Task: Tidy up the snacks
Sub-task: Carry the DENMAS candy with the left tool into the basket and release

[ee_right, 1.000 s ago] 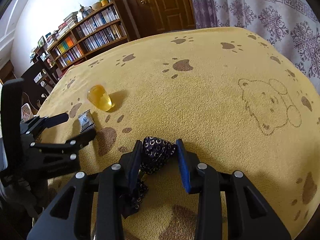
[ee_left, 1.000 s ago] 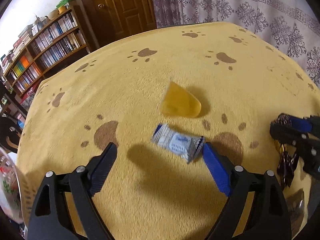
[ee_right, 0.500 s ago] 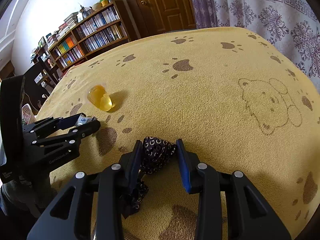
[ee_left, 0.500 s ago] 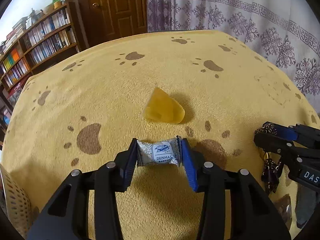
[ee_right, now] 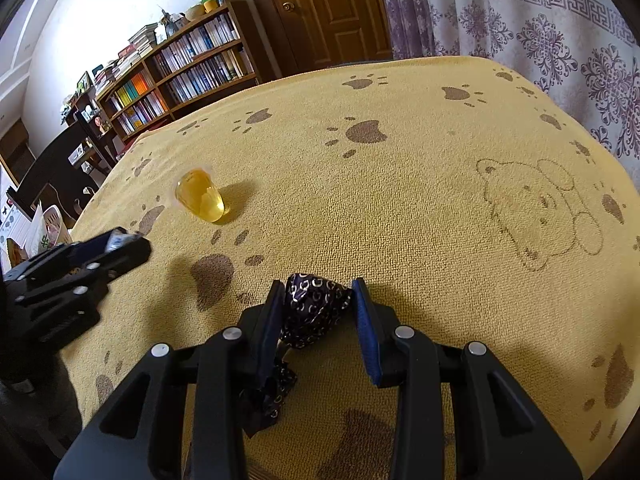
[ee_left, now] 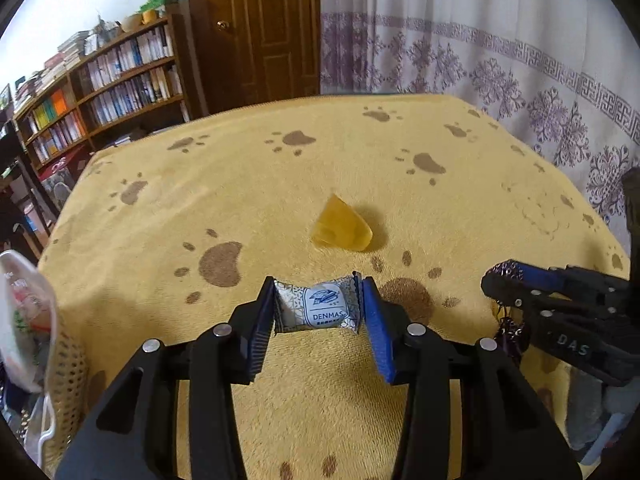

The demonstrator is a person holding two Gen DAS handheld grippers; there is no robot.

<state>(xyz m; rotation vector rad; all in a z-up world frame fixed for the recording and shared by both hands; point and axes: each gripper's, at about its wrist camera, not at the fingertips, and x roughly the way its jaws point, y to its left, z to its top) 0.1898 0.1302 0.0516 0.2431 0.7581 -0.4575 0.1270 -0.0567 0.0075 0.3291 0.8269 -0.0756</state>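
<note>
Left gripper (ee_left: 318, 312) was clamped on white candy (ee_left: 318, 309), just above yellow cloth (ee_left: 280, 184); right gripper (ee_right: 318, 310) was gripping dark candy (ee_right: 314, 308). The 2 grips looked best kept firm during transfer, clear of the jelly cup (ee_right: 200, 196) lying nearby.

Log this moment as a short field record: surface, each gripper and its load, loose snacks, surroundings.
surface: yellow paw-print blanket
left gripper: shut on white candy labelled DENMAS
right gripper: shut on dark candy with ring-pattern wrapper, one twisted end trailing below
loose snack: jelly cup, on its side on the blanket, untouched, beyond both grippers
left edge: mesh basket, only partly in view
background: bookshelf, wooden door, curtain
</note>
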